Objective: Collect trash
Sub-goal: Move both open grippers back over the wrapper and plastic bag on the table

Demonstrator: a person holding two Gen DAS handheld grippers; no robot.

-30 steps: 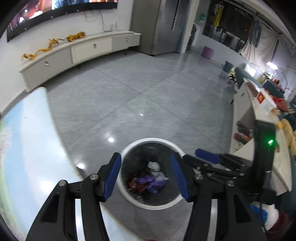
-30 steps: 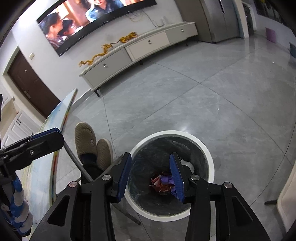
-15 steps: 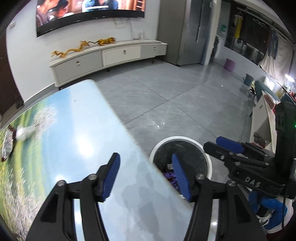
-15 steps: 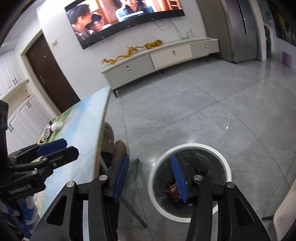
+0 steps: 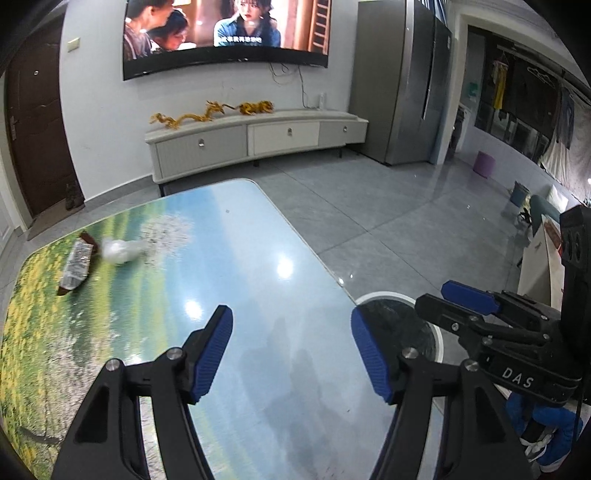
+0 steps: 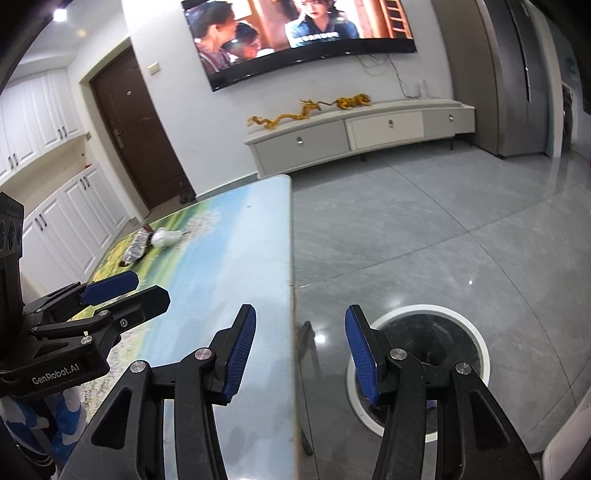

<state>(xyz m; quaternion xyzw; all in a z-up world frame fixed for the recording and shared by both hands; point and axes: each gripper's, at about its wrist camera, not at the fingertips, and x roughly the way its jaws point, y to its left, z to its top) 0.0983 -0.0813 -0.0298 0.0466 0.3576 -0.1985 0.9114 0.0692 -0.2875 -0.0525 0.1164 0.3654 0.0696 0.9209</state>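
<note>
Both grippers, left (image 5: 291, 354) and right (image 6: 300, 354), gape empty, the left widening; the white-rimmed bin's (image 6: 476, 339) contents are barely visible.

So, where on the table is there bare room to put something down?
The table is bare from its near edge up to the far end. Only the far-left corner is crowded: a snack wrapper and a crumpled white tissue lie side by side there.

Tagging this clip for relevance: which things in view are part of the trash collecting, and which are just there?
Part of the job:
wrapper, on the table
white wad, beside the wrapper
bin, on the floor by the table
left gripper, jaws opening, nothing between them
right gripper, nothing between its jaws

Just there:
TV
cabinet
gold dragon
door
</note>
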